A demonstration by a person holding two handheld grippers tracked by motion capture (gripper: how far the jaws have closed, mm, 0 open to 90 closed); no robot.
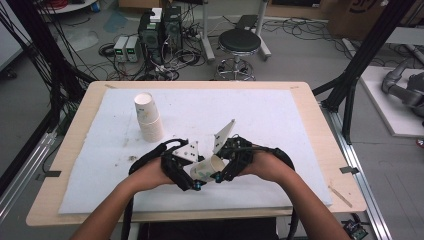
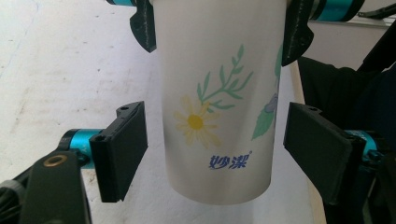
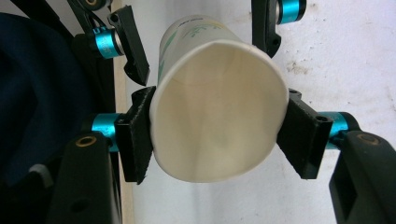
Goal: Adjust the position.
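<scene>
Right tongs [image 3: 217, 135] squeezing white paper cup [image 3: 219, 126] at rim, daisy print, left tongs [image 2: 215, 154] apart around base

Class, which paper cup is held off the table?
The flower-printed cup, held between the two grippers near the front edge. The other cups stand stacked upside down on the white mat.

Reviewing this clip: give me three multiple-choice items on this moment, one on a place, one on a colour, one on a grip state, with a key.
1. Where does the cup stack stand?
A. left of the hands
B. on the stool
C. on the floor

2. What colour is the middle of the flower on the held cup?
A. red
B. yellow
C. black

3. What grips the held cup's rim?
A. the left gripper
B. the right gripper
C. nothing

Key: 1 A, it stands on the white mat; 2 B, yellow centre; 3 B, its pads squeeze the rim, while the left pads stand apart.
</scene>
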